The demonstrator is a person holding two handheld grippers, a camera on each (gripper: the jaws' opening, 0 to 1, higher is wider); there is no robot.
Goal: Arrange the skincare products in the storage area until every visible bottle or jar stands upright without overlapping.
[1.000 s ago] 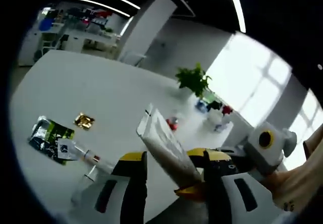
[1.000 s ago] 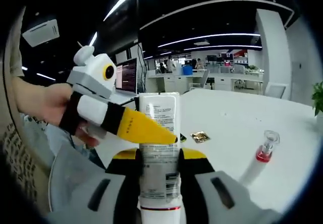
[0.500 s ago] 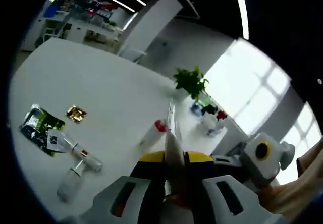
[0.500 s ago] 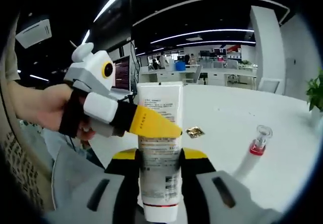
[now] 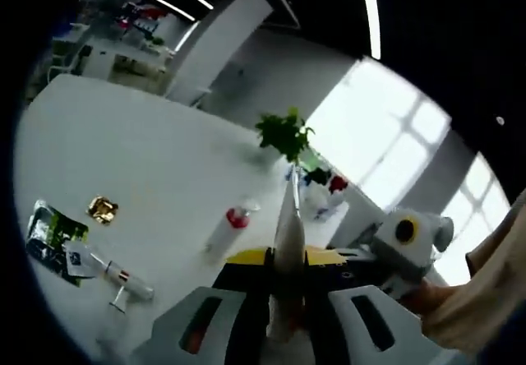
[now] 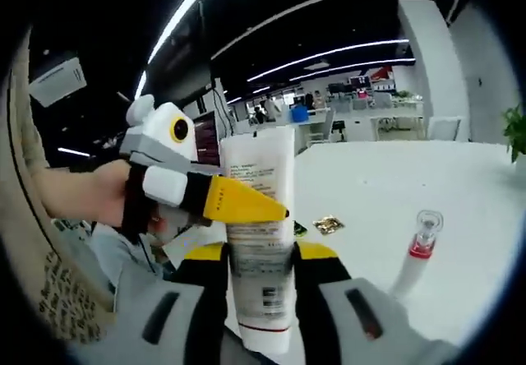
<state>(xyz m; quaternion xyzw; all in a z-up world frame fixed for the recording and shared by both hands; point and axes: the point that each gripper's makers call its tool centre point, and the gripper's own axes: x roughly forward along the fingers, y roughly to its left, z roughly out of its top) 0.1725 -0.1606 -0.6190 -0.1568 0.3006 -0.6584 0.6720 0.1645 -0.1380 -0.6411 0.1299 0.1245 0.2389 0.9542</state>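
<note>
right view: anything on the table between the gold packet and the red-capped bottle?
No, bare white table between the gold packet and the red-capped bottle in the right gripper view.

smooth white plastic tube, matt white table, shiny gold foil sachet

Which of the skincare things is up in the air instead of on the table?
The white tube with small print, pinched by both tools. The bottle with the red band and the small bottle beside the green packet rest on the white table.
</note>
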